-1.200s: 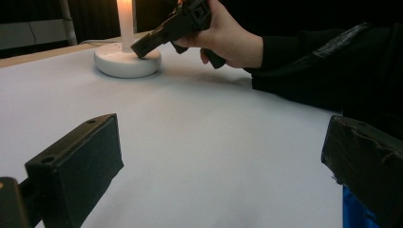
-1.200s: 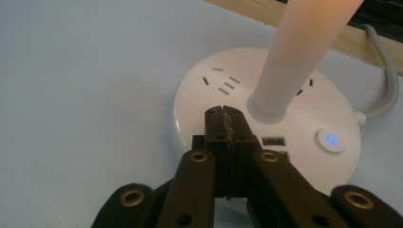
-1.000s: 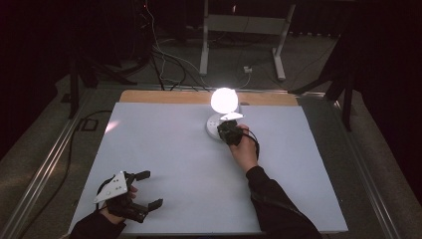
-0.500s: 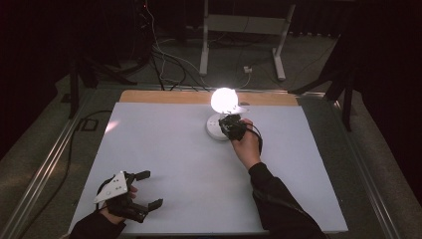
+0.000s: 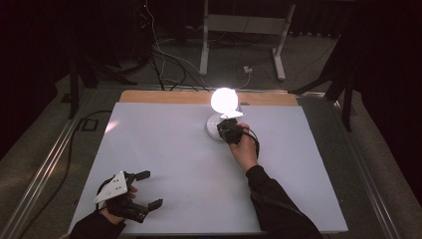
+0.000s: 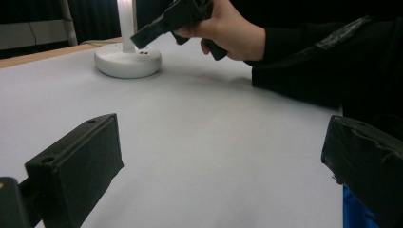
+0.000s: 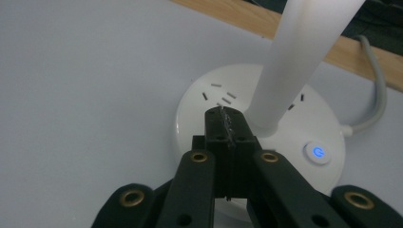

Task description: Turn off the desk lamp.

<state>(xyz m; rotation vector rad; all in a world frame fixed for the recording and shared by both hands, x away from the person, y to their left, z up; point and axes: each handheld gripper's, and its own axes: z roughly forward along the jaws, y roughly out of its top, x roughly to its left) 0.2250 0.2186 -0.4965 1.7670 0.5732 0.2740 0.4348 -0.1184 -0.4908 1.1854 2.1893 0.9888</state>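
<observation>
A white desk lamp stands at the back middle of the table, its round head [image 5: 224, 99] lit. In the right gripper view its round base [image 7: 285, 137] carries a glowing blue power button [image 7: 316, 152] and a white stem [image 7: 304, 52]. My right gripper [image 7: 222, 116] is shut with nothing between its jaws. Its tip is over the base just left of the stem, and I cannot tell whether it touches. The high view shows my right gripper [image 5: 224, 125] at the base [image 5: 213, 132]. My left gripper [image 5: 149, 189] rests open near the front left, and its jaws frame bare table [image 6: 223, 152].
A white cord [image 7: 380, 95] leaves the lamp base toward the wooden back edge [image 5: 164, 97] of the table. A white sheet [image 5: 169, 144] covers the table. A sleeved right forearm [image 5: 273, 199] crosses the table's front right. Cables and a metal stand [image 5: 239, 30] lie on the floor behind.
My right gripper has shifted only slightly over the lamp base and stays shut. The left gripper has not moved.
</observation>
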